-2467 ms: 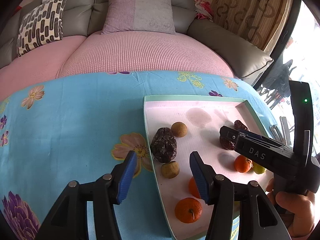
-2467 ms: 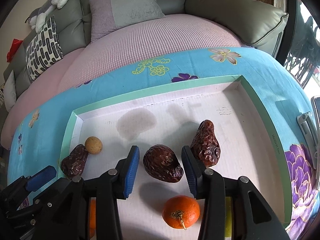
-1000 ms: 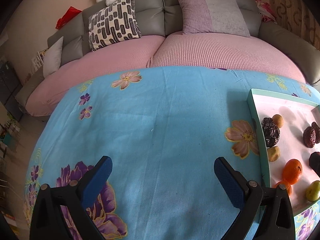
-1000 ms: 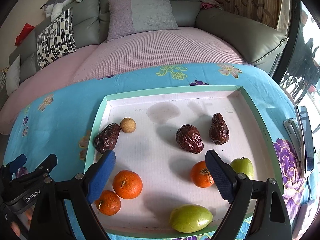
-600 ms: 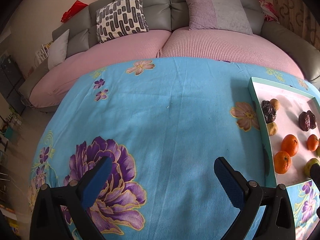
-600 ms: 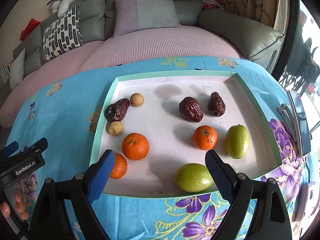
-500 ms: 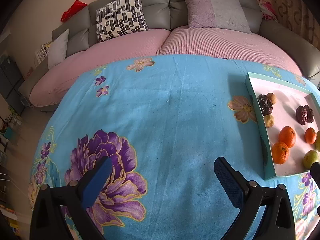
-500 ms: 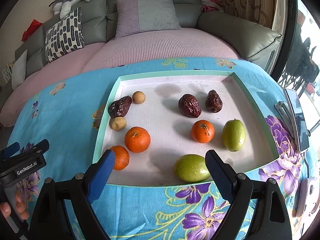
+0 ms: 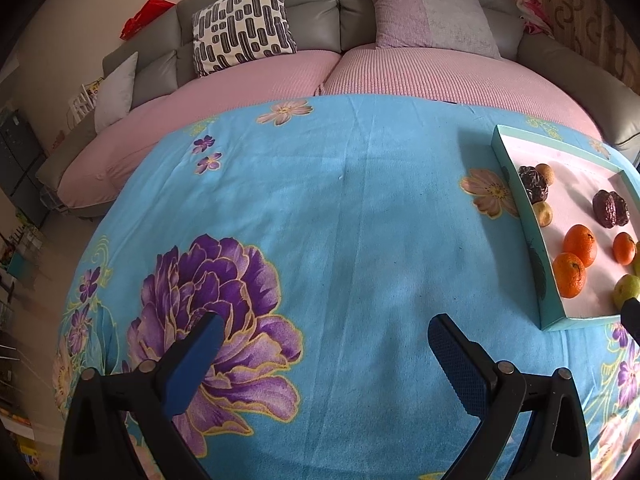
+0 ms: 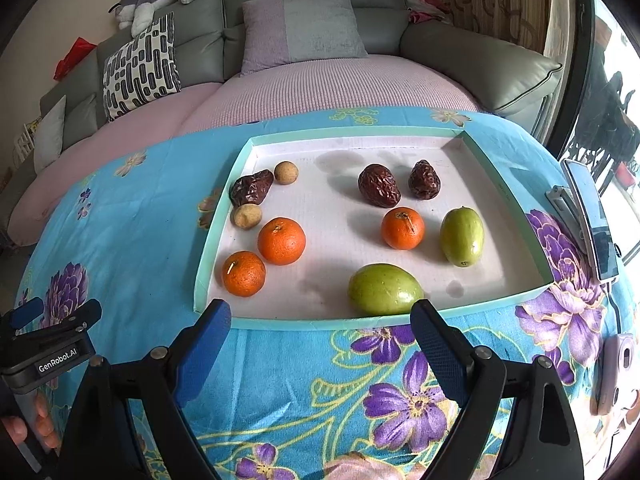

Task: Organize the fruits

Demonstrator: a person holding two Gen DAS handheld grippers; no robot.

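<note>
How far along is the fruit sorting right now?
All fruit sits in the tray. Two dates and two green fruits are paired; the third date and oranges remain split. Left claw and right claw are open, holding nothing.

In the tray [image 10: 508,196] we count three oranges [image 10: 281,241], three dates [image 10: 379,191], two green fruits [image 10: 385,289] and two small tan fruits [image 10: 286,172].

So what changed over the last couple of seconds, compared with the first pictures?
Both grippers pulled back out of the tray and opened wide: the right gripper, which had its fingers around a date, now hangs empty before the tray's near edge; the left gripper swung off over the blue cloth. The fruit stayed in the tray.
</note>
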